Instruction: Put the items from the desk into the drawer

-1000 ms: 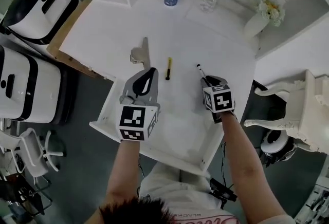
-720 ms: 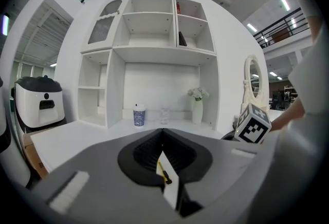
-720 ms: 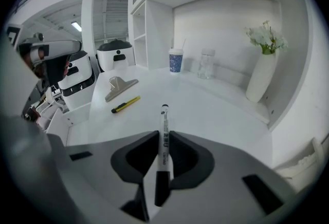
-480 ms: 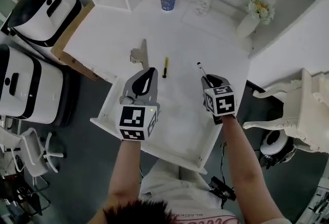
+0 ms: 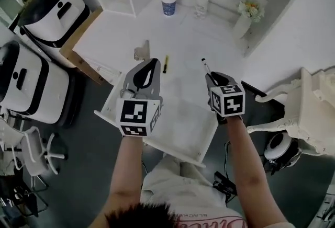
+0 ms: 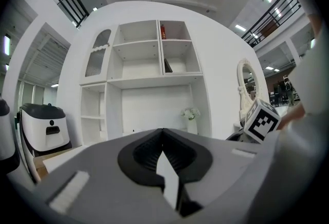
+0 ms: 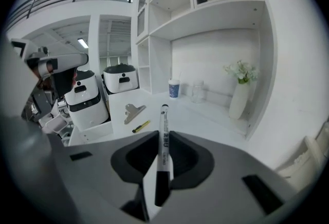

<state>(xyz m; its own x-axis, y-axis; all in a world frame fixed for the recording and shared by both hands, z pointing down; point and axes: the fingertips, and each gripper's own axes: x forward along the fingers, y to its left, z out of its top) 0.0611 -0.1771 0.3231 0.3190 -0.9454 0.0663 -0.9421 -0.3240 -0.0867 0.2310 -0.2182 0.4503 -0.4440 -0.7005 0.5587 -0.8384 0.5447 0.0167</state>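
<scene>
Up above the open drawer point(image 5: 180, 125), the right gripper point(image 7: 163, 141) was clamped on a black-and-white marker point(image 7: 164, 123), cap end poking out past the jaws toward the desk point(image 5: 178, 28); left gripper point(image 6: 163, 133) had its jaws pressed together, nothing between them; a binder clip point(image 5: 140, 52) and a small yellow-and-black tool point(image 5: 165, 64) sat on the desk, near each other.

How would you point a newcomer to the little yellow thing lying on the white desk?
Find the white desk and look beyond the open drawer at its front. Two small things lie there apart: a binder clip on the left and, to its right, the slim yellow stick. It is narrow and yellow with a black end, where the clip is broad and grey.
</scene>
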